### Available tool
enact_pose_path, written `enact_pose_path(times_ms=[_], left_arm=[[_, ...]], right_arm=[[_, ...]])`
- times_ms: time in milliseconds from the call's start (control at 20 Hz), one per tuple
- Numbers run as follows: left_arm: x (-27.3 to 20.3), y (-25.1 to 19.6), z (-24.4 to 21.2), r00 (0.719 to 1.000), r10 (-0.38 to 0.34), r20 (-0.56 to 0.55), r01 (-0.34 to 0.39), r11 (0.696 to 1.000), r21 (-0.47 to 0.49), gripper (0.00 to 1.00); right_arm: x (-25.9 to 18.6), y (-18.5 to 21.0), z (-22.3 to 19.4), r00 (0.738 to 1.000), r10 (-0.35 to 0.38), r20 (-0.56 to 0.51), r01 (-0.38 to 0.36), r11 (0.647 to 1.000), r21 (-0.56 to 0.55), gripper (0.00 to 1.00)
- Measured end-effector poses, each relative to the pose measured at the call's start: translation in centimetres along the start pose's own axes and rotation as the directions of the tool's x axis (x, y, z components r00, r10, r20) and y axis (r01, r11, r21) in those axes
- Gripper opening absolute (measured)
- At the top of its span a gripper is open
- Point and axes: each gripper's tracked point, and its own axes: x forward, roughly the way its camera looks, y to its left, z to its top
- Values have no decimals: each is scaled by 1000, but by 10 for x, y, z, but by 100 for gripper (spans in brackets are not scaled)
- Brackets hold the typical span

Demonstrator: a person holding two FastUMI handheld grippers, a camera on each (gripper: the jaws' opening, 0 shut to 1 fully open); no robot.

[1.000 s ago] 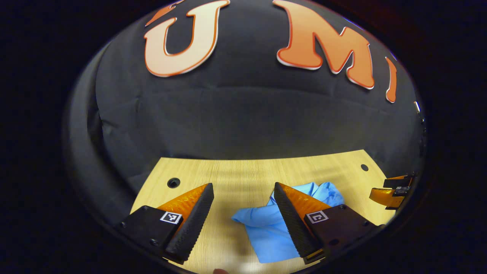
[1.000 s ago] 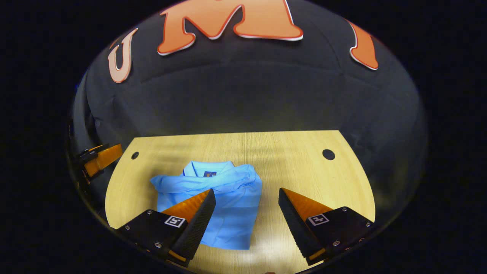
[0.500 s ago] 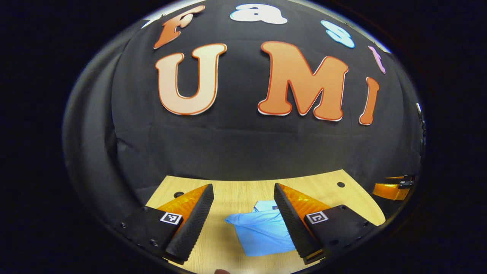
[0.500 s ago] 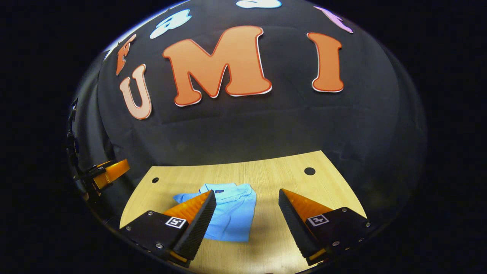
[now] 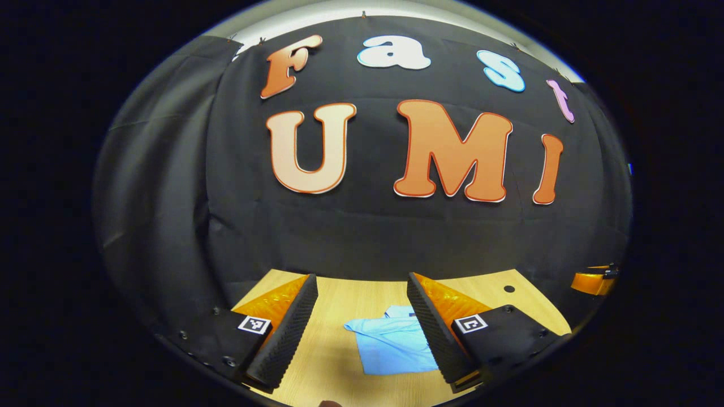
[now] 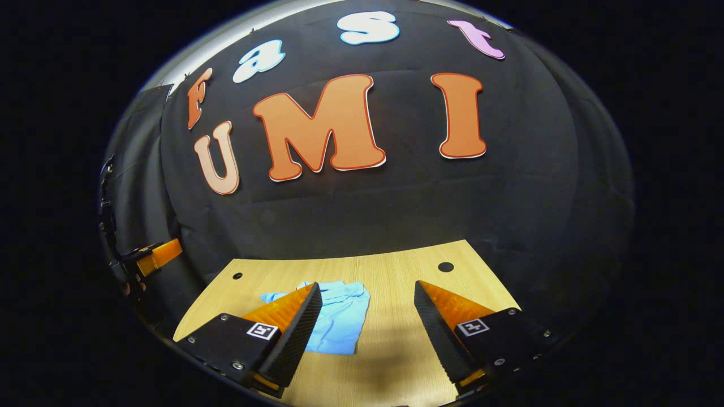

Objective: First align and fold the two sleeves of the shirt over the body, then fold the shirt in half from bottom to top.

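1. A black cloth wall [image 5: 362, 237] closes the back of the booth, creased and hanging in soft folds.
2. At the left, a second cloth panel [image 5: 153, 186] falls in long vertical pleats.
3. Above the cloth runs a pale strip of wall [image 5: 339, 10].
4. A light wooden table [image 6: 390, 271] stands against the cloth, with small round holes [image 6: 445, 266] near its far corners.
5. Light glares on the table's near edge.

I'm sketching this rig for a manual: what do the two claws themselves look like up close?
Each claw, left and right, has two wedge-shaped fingers tapering to a point, with ribbed inner pads. Each finger sits on a black block with visible screws and a small square black-and-white marker. No cables or sleeves can be made out.
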Motion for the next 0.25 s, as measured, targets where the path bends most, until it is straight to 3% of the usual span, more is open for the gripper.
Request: enact_pose_path(times_ms=[250], left_arm=[[-30, -4, -7, 1000, 10, 17, -10, 1000, 4, 100]], right_arm=[[-8, 4, -12, 999, 33, -15, -33, 999, 10, 99]])
